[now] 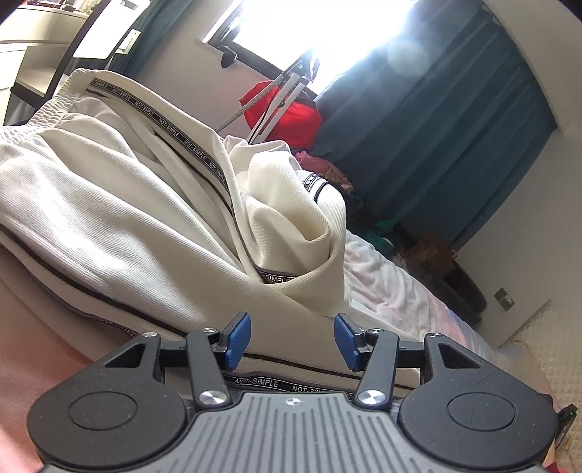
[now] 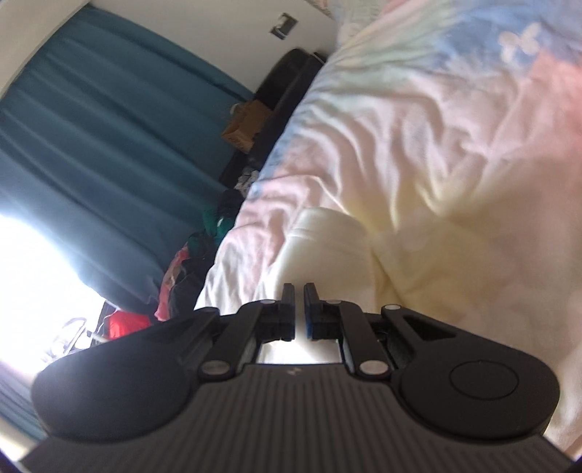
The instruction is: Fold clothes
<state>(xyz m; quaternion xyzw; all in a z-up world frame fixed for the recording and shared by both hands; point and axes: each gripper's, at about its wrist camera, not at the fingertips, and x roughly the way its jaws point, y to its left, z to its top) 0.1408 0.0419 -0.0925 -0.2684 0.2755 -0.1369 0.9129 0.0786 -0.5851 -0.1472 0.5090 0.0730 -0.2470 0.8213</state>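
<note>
**Cream trousers on the bed, one gripper half apart, the other closed**

We are in a bedroom with teal curtains [image 1: 436,120] drawn beside a bright window [image 1: 320,25], and a bed covered by a pastel, crumpled sheet [image 2: 418,127]. A heap of mixed clothing [image 1: 334,171] lies by the curtain, with something red [image 1: 287,112] behind it near a white stand. A brown cardboard box [image 2: 242,127] sits on the floor at the far end of the bed.

In the left wrist view we see the cream trousers [image 1: 120,218] lying on the bed, partly bunched, their elastic waistband toward the upper left and a dark tape printed "NOT-SIMPLE" running along the seam. One fold of the fabric rises and curls over in the middle. Our left gripper [image 1: 293,336] sits low at the near edge of the trousers, its blue-padded fingers [image 1: 238,338] standing partly apart with cream cloth showing between them; we cannot tell whether the pads touch it.

In the right wrist view, which is rolled and blurred, our right gripper [image 2: 299,313] has its fingers drawn nearly together, a thin bright gap left between them. We cannot tell whether fabric is pinched there. A pale cream fold [image 2: 327,233] lies on the sheet just ahead of its tips.
</note>
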